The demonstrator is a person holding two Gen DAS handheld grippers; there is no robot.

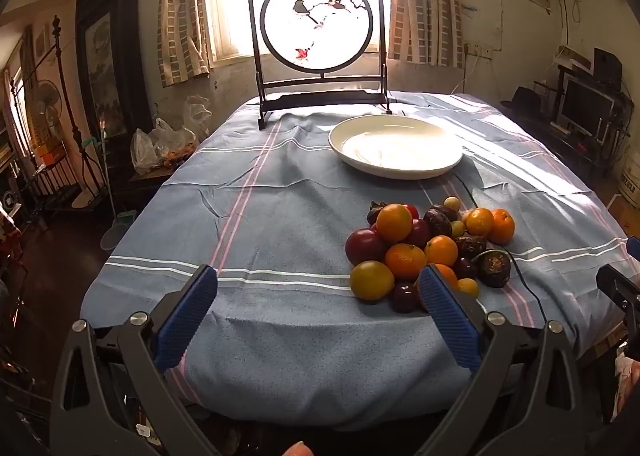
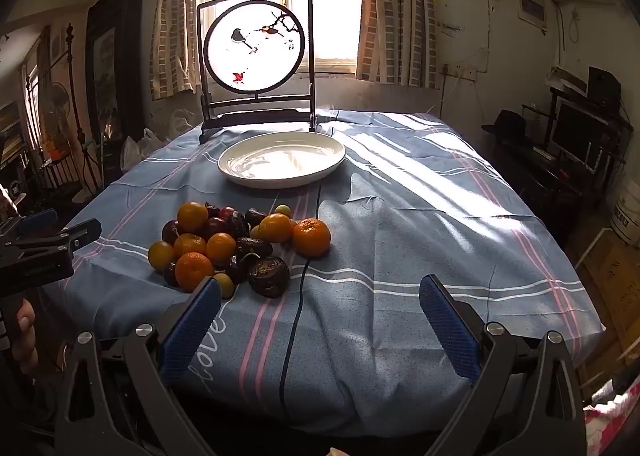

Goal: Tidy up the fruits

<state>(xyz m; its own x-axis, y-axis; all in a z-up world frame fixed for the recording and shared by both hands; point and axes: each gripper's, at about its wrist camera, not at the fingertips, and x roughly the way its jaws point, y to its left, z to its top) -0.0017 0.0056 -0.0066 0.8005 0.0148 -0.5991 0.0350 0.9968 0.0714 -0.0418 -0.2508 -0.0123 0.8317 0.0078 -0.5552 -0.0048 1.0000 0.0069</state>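
Nearest the left wrist camera, the left gripper [image 1: 318, 292] stands wide and empty, tilted down over the cloth [image 1: 260, 215]; its two pads [image 1: 186, 320] are blue and ribbed, set on grey metal arms with round silver bolts; the right-side pad overlaps the near edge of the fruit pile in that view. The right gripper [image 2: 320, 302] is likewise spread wide with nothing between its blue ribbed pads [image 2: 192, 326], over bare cloth just right of the pile; a hand [image 2: 24, 332] shows at the left edge of the right wrist view, below the other tool's dark frame.

The cloth is soft blue woven fabric, creased, crossed by white and pink stripes; a thin dark cord [image 2: 294, 320] runs along it past the fruit.

The fruit pile [image 1: 430, 246] lies heaped on the cloth in the near half of the table: smooth round oranges [image 2: 311, 237], glossy dark red plums [image 1: 365, 246], small yellow-green rounds [image 1: 371, 280] and wrinkled dark brown pieces [image 2: 269, 276], all touching one another.

Beyond it, apart from the pile, sits a plate [image 1: 352, 153]: white, glazed, shallow and round, shining in sunlight.

Farthest, at the table's back edge, stands a screen [image 1: 316, 21]: a dark square frame holding a translucent disc painted with a bird on a branch; behind it a bright window with checked curtains [image 1: 180, 15].
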